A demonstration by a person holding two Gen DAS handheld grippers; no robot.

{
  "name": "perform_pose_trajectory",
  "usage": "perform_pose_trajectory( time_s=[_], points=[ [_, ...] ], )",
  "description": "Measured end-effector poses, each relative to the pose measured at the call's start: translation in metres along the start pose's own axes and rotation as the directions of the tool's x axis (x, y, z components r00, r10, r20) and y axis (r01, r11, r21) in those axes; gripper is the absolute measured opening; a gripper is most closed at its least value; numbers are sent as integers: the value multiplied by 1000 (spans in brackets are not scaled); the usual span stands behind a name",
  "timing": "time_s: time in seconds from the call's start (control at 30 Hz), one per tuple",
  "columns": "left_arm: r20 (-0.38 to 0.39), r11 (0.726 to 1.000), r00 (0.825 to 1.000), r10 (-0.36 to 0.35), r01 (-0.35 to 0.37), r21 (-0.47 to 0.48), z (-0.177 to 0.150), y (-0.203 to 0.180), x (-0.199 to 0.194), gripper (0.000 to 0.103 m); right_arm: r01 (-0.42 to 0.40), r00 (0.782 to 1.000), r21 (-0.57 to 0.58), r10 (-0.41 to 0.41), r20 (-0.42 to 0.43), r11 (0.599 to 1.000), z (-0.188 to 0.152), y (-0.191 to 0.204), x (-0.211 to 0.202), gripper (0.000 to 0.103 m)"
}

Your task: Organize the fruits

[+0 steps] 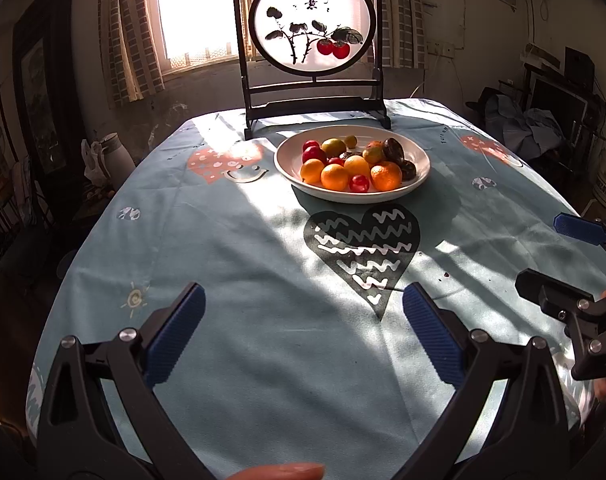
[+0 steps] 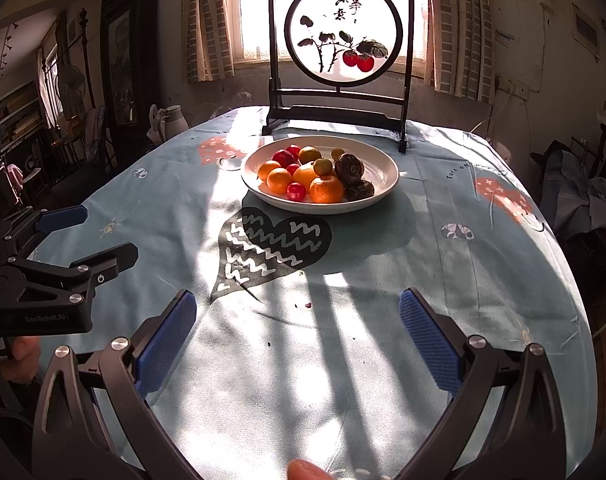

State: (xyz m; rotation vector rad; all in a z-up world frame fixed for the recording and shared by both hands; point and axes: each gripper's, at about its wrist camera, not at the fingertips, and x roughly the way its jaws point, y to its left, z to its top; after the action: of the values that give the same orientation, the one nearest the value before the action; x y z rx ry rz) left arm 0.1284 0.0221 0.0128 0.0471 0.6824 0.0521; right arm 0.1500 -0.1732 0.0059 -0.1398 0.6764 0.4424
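Holding both my ribbed blue-padded left gripper (image 1: 303,334) and right gripper (image 2: 297,340) wide apart and empty, I hovered near the smooth round white ceramic plate (image 1: 417,172) of glossy fruits (image 1: 353,166).

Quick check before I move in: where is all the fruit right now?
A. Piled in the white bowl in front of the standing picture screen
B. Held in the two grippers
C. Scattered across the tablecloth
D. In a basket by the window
A: the oranges and the other fruit all sit in the white bowl before the picture screen; both the left gripper and the right gripper are open and empty.
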Motion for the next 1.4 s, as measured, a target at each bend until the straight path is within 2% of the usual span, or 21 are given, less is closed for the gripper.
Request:
perform_pose_trajectory(
  time_s=[1.27,1.4],
  points=[
    [-13,1000,1000,-3,4,6,-6,-2,4,101,6,1000,18,-6,-9,1000,-5,-1,0,102],
    [11,1000,1000,3,-3,14,-7,-3,1,101,7,1000,20,-7,-11,1000,-5,-1,0,102]
  ],
)
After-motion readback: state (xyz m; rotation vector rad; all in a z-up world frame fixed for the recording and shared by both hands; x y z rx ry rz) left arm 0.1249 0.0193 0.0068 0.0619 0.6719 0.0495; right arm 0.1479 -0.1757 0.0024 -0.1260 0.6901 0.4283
